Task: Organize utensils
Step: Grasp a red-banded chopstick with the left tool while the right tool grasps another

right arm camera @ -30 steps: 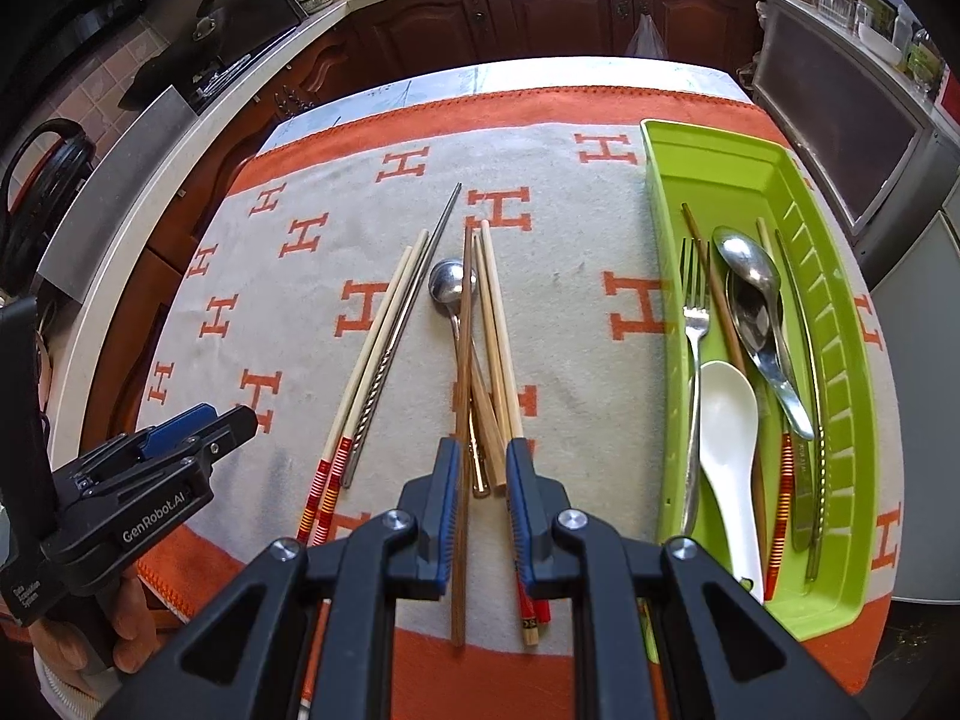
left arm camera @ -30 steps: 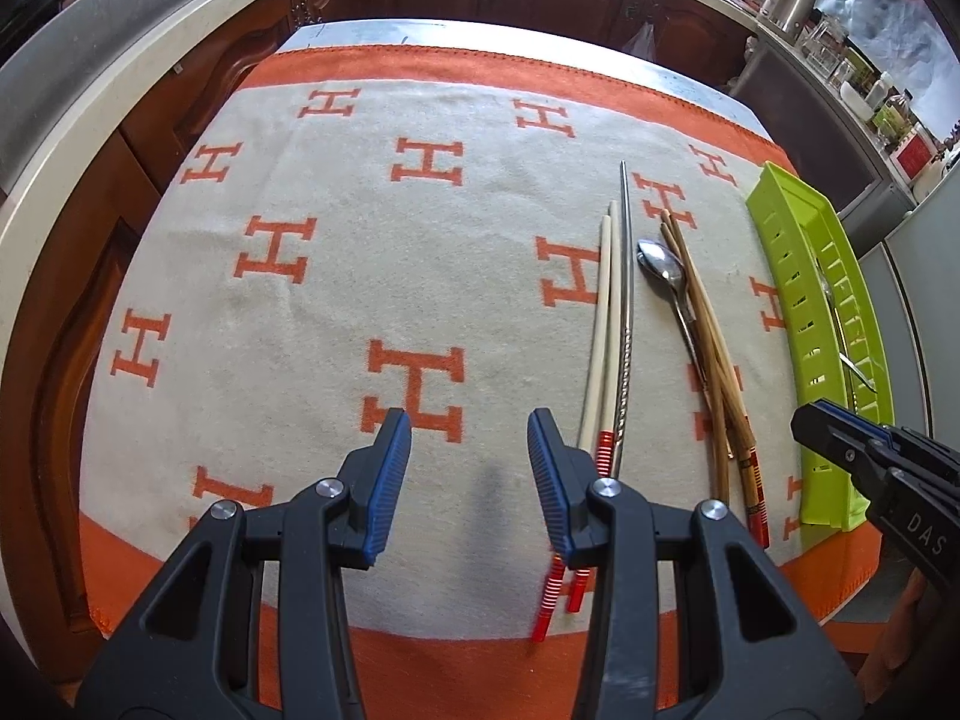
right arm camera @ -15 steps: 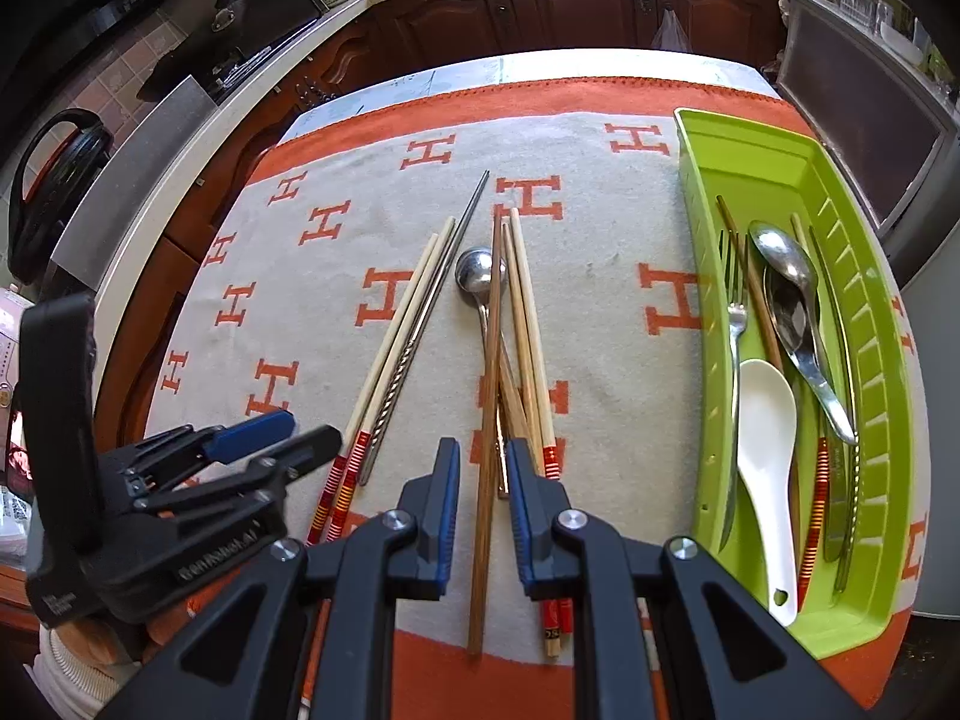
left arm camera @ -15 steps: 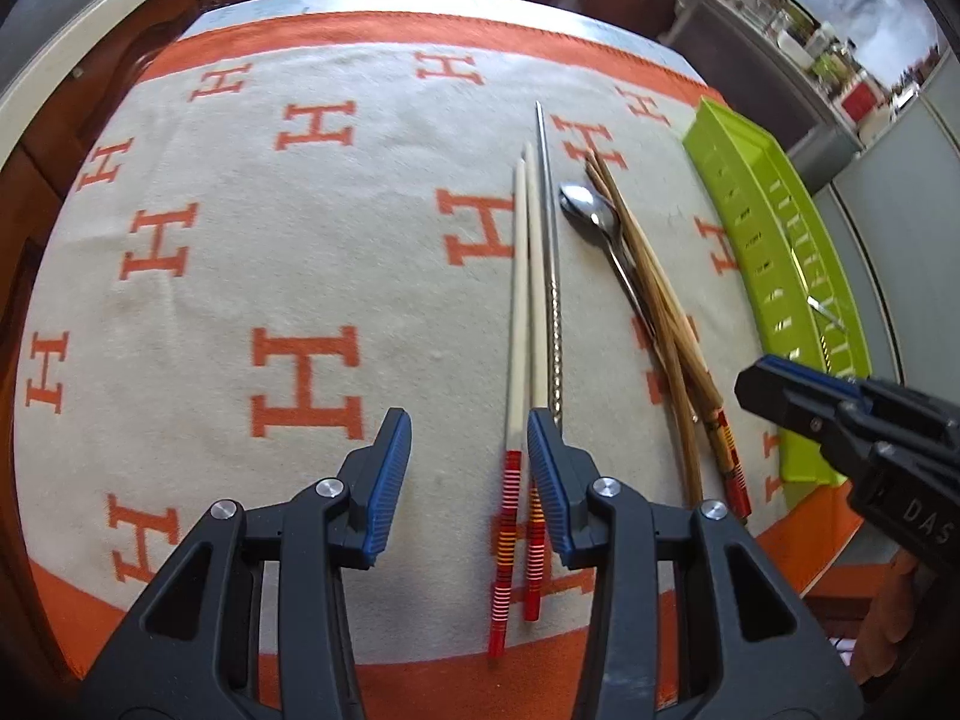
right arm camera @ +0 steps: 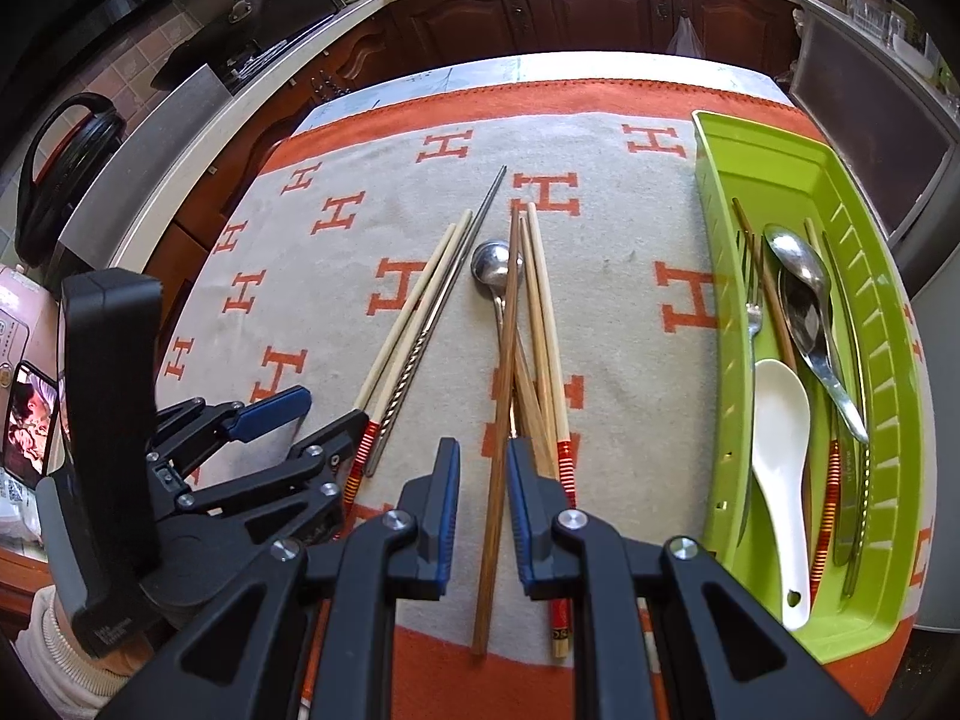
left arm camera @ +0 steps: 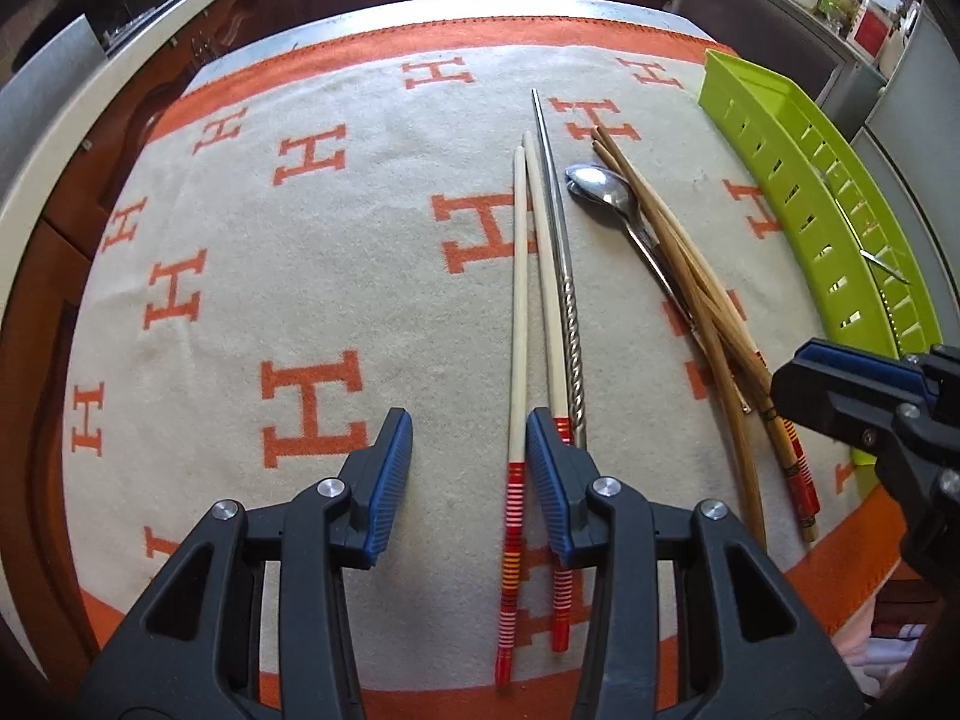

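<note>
Chopsticks between spread left claw fingers, on blanket.

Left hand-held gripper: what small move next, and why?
Probably close the left hand-held gripper. It is open, and one pale chopstick with a red-striped end already lies between its blue pads; its twin sits under the other pad, so one likely gets pinched.

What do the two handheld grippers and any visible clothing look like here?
Both the left gripper and the right gripper are black plastic clamps with silver rivets and ribbed blue pads on the jaws. A ribbed cream sleeve cuff shows beneath the left one.
</note>
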### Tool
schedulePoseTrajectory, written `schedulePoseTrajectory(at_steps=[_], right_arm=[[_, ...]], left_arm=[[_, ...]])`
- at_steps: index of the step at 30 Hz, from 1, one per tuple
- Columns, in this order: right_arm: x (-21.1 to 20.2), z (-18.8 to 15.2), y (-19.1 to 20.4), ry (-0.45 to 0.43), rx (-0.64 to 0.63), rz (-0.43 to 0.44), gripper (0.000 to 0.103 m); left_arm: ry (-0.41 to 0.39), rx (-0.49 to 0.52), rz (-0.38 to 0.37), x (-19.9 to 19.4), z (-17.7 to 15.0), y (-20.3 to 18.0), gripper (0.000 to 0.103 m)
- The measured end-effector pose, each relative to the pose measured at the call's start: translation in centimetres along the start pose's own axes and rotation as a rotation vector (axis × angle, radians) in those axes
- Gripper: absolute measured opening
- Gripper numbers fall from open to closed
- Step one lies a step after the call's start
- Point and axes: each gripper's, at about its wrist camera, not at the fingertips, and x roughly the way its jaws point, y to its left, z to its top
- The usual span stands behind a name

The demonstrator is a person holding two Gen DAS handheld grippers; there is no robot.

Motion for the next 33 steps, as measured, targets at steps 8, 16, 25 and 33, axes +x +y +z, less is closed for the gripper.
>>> schedulePoseTrajectory(at_steps=[8,16,25,33], right_arm=[[0.4,-0.2,0.4,0.006,-0.004,0.038,0.015],[1.4,0.7,3.2,-0.033,-0.071,0.105,0.015],[4.8,2.0,4.7,-0.011,-0.054,0.145,0.016],[6.1,2.5,5.3,0.01,-0.054,0.055,0.016]], left_arm=[[-0.017,-0.039,-0.044,0.1,0.2,1.0,0.005],[-0.026,-0.184,-0.123,-0.7,-1.1,3.9,0.003],[-0.061,-0.249,-0.15,-2.2,-2.2,6.7,0.003],[-0.07,-0.278,-0.178,-2.4,-2.9,8.0,0.003]])
